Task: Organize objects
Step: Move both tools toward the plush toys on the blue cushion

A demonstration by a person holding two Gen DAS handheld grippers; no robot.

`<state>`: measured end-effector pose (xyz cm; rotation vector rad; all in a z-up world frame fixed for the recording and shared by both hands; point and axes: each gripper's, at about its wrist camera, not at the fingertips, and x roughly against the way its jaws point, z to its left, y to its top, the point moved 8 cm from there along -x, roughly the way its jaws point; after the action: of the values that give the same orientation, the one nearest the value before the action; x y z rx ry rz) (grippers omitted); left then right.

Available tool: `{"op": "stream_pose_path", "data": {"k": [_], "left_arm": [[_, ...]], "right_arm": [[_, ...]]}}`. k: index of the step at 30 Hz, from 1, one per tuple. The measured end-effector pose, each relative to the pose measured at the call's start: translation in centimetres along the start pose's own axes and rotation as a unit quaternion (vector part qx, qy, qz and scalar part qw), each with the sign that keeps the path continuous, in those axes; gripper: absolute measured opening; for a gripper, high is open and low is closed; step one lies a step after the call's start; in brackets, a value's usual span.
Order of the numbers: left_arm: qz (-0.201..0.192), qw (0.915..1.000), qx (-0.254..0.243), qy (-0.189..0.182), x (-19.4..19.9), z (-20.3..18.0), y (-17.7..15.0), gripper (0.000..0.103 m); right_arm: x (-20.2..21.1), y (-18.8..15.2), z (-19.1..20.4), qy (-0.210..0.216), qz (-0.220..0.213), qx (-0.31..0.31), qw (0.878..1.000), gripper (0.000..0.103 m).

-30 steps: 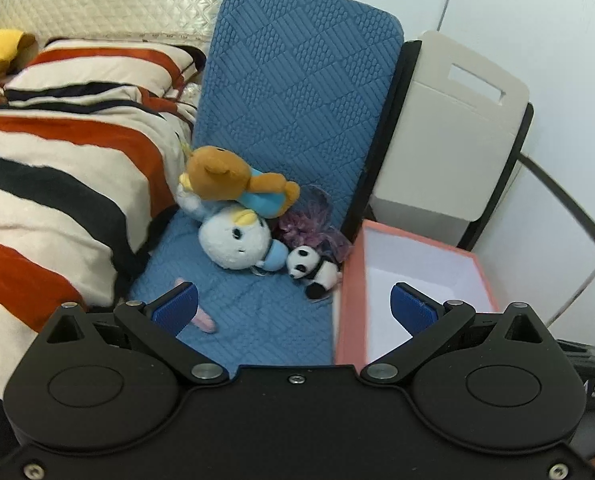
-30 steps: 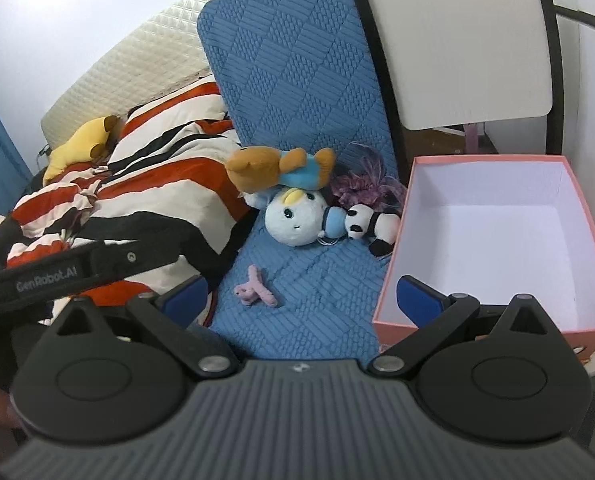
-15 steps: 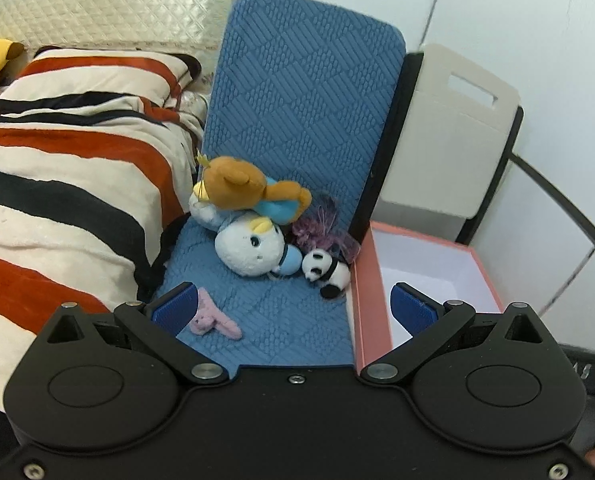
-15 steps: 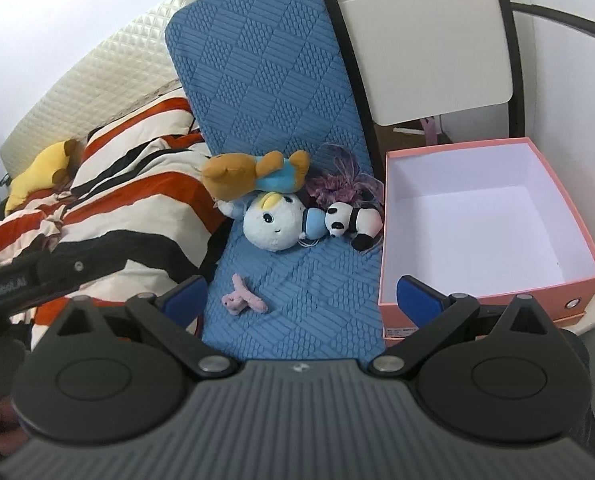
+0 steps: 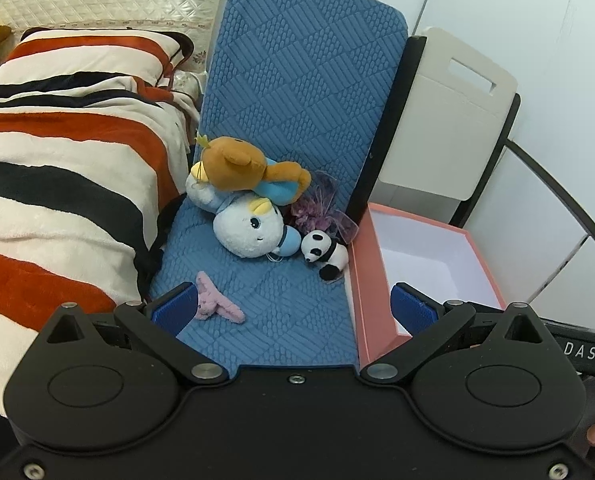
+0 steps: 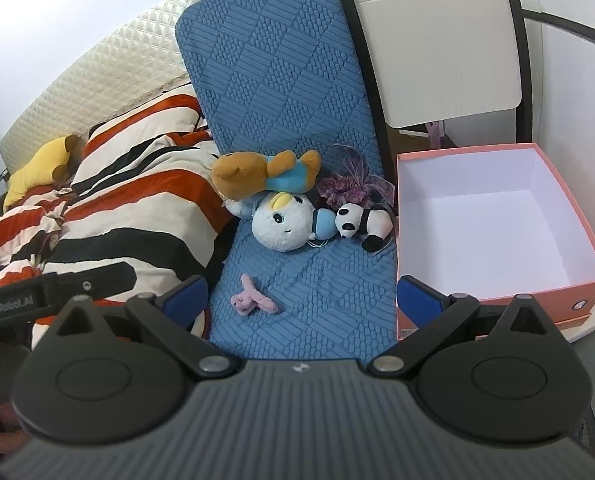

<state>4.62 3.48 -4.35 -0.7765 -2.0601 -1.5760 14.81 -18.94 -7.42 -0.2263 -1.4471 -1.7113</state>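
Note:
On a blue quilted chair cushion (image 5: 293, 292) lie a brown bear plush (image 5: 241, 170), a white round plush (image 5: 249, 230), a small panda plush (image 5: 325, 254), a purple mesh pouch (image 5: 317, 210) and a small pink toy (image 5: 217, 304). The same toys show in the right wrist view: the bear (image 6: 257, 172), the white plush (image 6: 283, 224), the panda (image 6: 363, 222), the pink toy (image 6: 251, 300). An empty pink box (image 5: 425, 264) (image 6: 497, 224) stands right of the cushion. My left gripper (image 5: 293, 310) and right gripper (image 6: 303, 300) are open, empty, held back from the toys.
A striped red, black and cream blanket (image 5: 57, 184) covers the bed on the left, with a yellow plush (image 6: 37, 170) on it. A beige folding chair back (image 5: 449, 120) and white wall stand behind the box. The other gripper's body (image 6: 37, 300) is at lower left.
Both grippers have pulled back and risen, so the toys and box look smaller and more of the cushion shows. The pink toy has come into fuller view. Jaws stayed open.

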Motion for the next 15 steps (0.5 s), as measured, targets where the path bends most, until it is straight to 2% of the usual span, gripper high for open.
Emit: {"op": "stream_pose_path", "data": {"k": [9,15], "left_arm": [[0.006,0.9998,0.016,0.006,-2.3,-0.3,-0.4,0.103],[0.012,0.9996,0.024,0.008,-4.2,-0.7,-0.2,0.103]], "right_arm": [[-1.7,0.6,-0.5,0.024,0.034,0.012,0.999,0.103],[-3.6,0.4,-1.3,0.024,0.053,0.031,0.998,0.102]]}}
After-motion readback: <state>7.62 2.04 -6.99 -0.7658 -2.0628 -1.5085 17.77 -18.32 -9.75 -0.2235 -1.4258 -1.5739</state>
